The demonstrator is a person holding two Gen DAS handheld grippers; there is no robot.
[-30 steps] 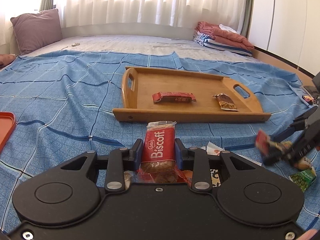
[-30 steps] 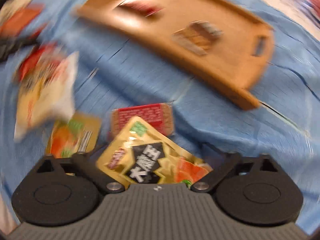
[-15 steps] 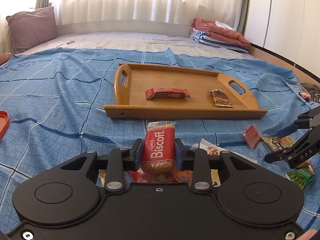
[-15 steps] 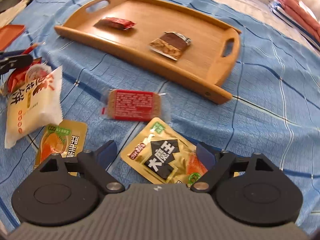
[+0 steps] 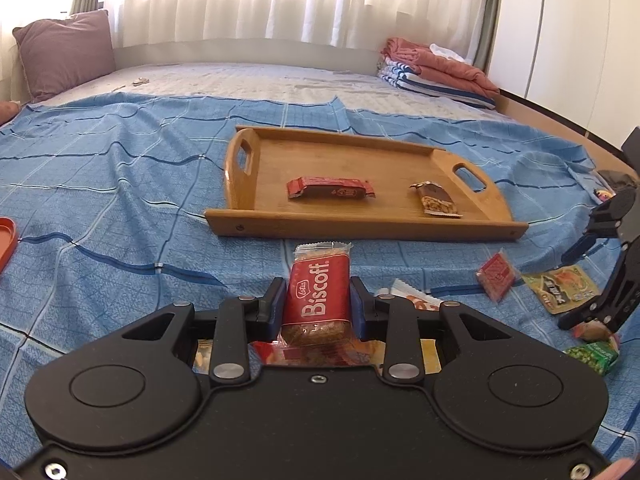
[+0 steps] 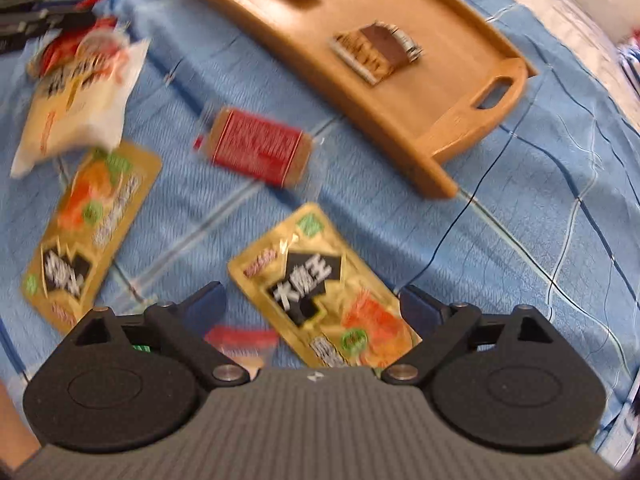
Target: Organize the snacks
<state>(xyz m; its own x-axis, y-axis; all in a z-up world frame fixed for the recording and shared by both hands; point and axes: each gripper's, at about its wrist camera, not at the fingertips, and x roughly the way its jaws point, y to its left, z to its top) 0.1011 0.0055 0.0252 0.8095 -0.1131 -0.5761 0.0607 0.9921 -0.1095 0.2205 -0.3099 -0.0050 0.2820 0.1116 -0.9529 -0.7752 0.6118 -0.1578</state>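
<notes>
At far left of the left wrist view, an orange lid [image 5: 7, 240] edge lies on the blue sheet [image 5: 100, 200]; a pillow [image 5: 66, 54] stands against the wall behind. Centre foreground: the left gripper [image 5: 318, 304] points forward and slightly downward toward the tray [image 5: 360, 226]; its jaws are narrow and clamp a Biscoff pack [image 5: 318, 294] upright, pads pressing both long sides, the pack's top seal projecting beyond the fingertips. The tray sits on the sheet beyond the pack, well apart from it; it carries a red bar [image 5: 330, 189] left of centre and a brown bar [image 5: 436, 199] to the right, apart from each other. At right of the tray, on the sheet: a small red pack [image 5: 496, 276], a gold pouch [image 5: 560, 287], a green pack [image 5: 594, 354]. At far right, the right gripper [image 5: 588, 280] points steeply downward over the gold pouch.

In the right wrist view, left to right: a white bag [image 6: 80, 100], a second gold pouch [image 6: 88, 236], the red pack [image 6: 260, 146], then the gold pouch [image 6: 324, 296] lying flat between the right gripper's [image 6: 312, 304] fingers; the jaws stand wide and have just been opening further; the pads are clear of the pouch, nothing gripped. The tray [image 6: 460, 120] lies upper right. The view is blurred.
</notes>
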